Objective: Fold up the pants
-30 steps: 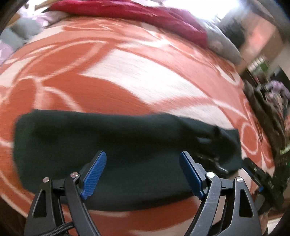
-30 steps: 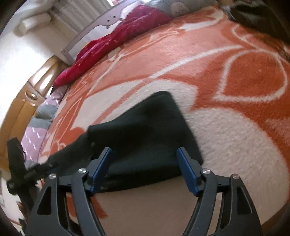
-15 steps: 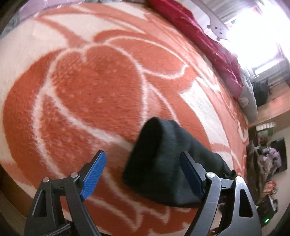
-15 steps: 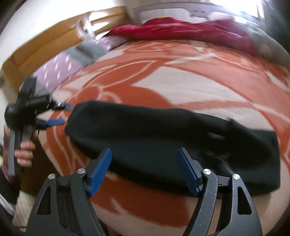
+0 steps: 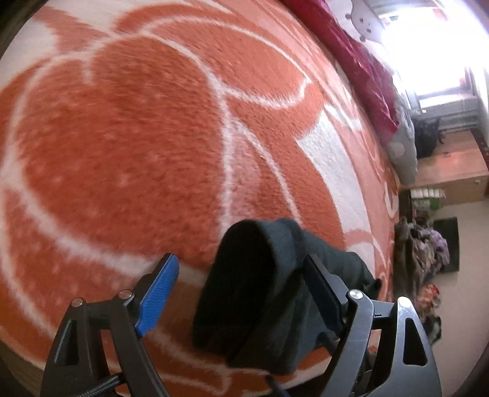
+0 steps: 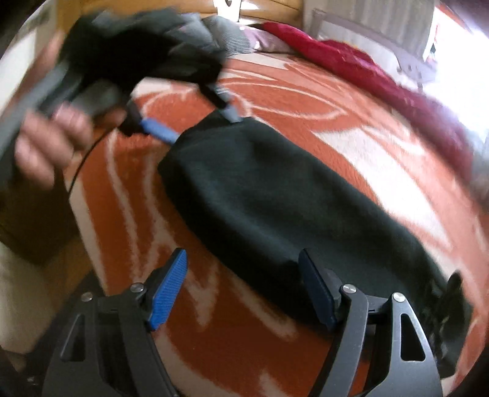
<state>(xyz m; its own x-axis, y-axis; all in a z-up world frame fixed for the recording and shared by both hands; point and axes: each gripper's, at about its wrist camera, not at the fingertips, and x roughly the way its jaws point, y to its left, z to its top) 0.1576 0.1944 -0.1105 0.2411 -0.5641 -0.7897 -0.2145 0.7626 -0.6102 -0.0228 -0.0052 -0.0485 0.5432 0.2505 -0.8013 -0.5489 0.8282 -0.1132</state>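
The dark green pants lie folded lengthwise as a long strip on the orange and white blanket. In the left wrist view one end of the pants sits between the jaws of my open left gripper. That gripper also shows in the right wrist view, held by a hand at the far end of the strip. My right gripper is open over the near edge of the pants, close to their other end, holding nothing.
A red quilt and grey pillows lie along the far side of the bed. A wooden headboard stands behind. A pile of clothes lies on the floor beside the bed.
Both grippers swung outward to opposite ends of the strip. The left now frames one end of the pants, and the right view has swung left. The pants lie unchanged.
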